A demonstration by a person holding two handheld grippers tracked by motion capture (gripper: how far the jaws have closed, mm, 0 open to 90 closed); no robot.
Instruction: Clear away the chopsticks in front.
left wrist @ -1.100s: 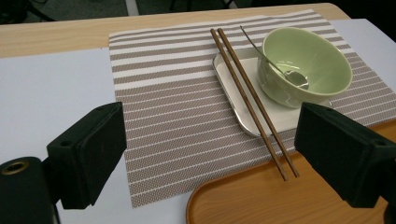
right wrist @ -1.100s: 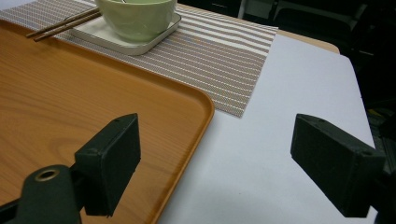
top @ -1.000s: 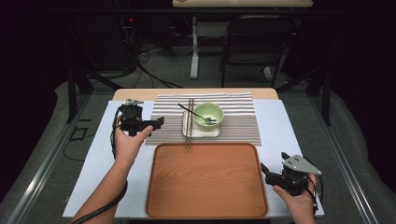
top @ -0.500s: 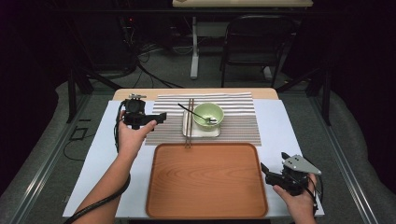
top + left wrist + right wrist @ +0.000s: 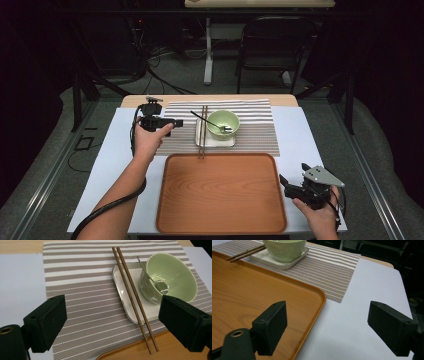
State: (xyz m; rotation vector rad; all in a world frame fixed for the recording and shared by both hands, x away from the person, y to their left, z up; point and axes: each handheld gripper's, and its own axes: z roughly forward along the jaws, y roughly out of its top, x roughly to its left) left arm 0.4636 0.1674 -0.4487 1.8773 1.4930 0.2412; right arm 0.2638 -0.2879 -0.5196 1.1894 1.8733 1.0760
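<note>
My left gripper (image 5: 176, 122) hangs over the striped mat (image 5: 260, 137), at about ten o'clock from the tray (image 5: 220, 227), its jaws spread wide with nothing between them. Looking along it in the left gripper view, the chopsticks (image 5: 133, 296) lie side by side between the two pads, running from twelve o'clock down toward five, their near tips reaching onto the tray's rim (image 5: 130, 353). They rest across the left edge of the white plate (image 5: 126, 292). On that plate stands the green bowl (image 5: 172, 280), at about two o'clock from my jaws, with a spoon (image 5: 152, 280) leaning inside it, its handle pointing out over the rim toward eleven.

My right gripper (image 5: 284, 182) sits at the tray's four o'clock corner, low over the white sheet (image 5: 300, 130), pointing toward the tray. Its jaws are apart and hold nothing. In the right gripper view the tray's rounded corner (image 5: 320, 298) lies between the pads, with the mat (image 5: 329, 272) beyond at twelve and the bowl (image 5: 284, 250) on its plate (image 5: 279, 263) at eleven o'clock, the chopsticks (image 5: 244, 253) just left of it.
</note>
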